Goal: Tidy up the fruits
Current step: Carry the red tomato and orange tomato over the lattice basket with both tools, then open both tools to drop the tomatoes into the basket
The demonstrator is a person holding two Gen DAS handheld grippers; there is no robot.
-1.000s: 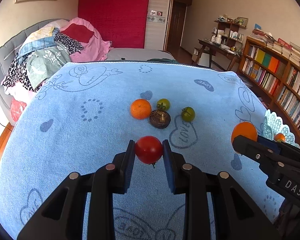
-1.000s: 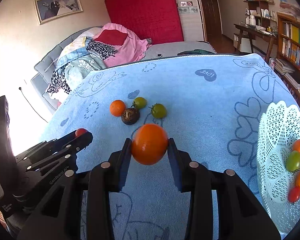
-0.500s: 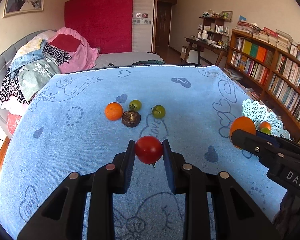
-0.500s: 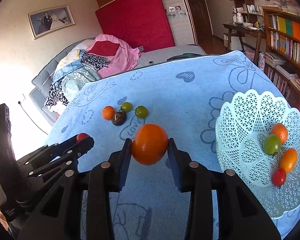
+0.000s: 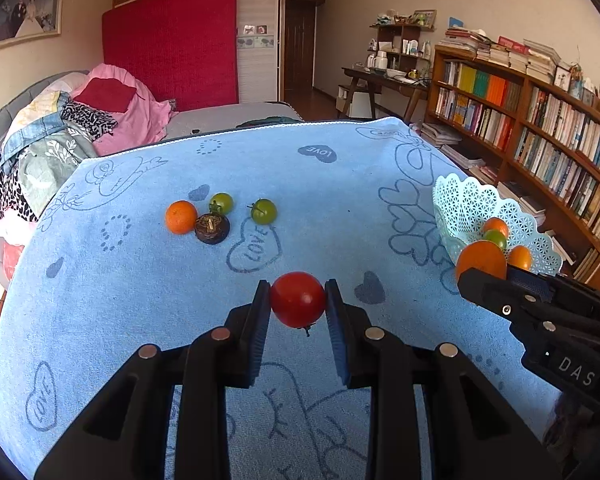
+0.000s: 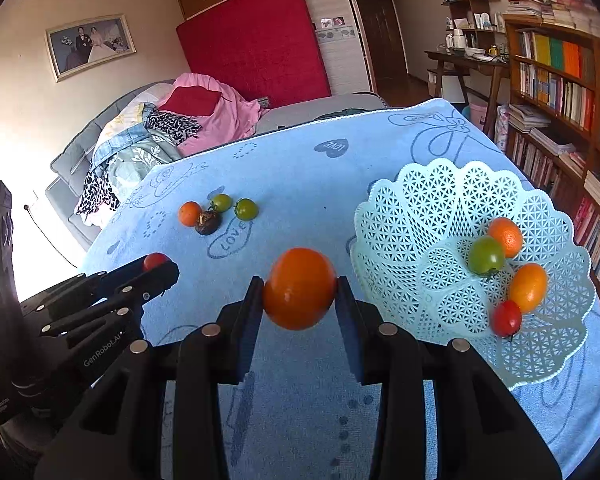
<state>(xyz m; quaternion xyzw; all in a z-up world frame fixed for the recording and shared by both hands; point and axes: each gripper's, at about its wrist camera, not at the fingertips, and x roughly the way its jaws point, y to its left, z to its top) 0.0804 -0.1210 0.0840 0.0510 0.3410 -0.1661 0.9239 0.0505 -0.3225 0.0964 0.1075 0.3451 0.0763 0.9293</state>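
Terrycloth in pale blue [image 6: 300, 168], printed with hearts and the word LOVE, covers the whole work surface and is the biggest thing in play. Next in size is the white lattice basket [image 6: 452, 184], which sits on the cloth and serves as the landmark for the rest. Inside the basket lie four fruits: a small orange [image 6: 505, 237], a green tomato [image 6: 485, 256], an orange tomato [image 6: 528, 287] and a little red tomato [image 6: 507, 318].

The right gripper [image 6: 300, 292] hangs just beside the basket's near-left rim, its jaws closed narrowly around a large orange tomato [image 6: 299, 288] held clear of the cloth. The left gripper [image 5: 298, 304] is farther from the basket, out to that same side, and its jaws pinch a red tomato [image 5: 298, 299], stem pointing down.

Well apart from the basket, across the cloth, a cluster of four waits: a mandarin [image 5: 181, 217], a dark brown mangosteen-like fruit [image 5: 212, 229] touching or nearly touching it, and two green tomatoes [image 5: 221, 202] [image 5: 263, 211] just behind.

By my reading, the job is about half done: four pieces are in the basket, two are in hand and look ready to be dropped in, and four on the cloth have yet to be fetched.
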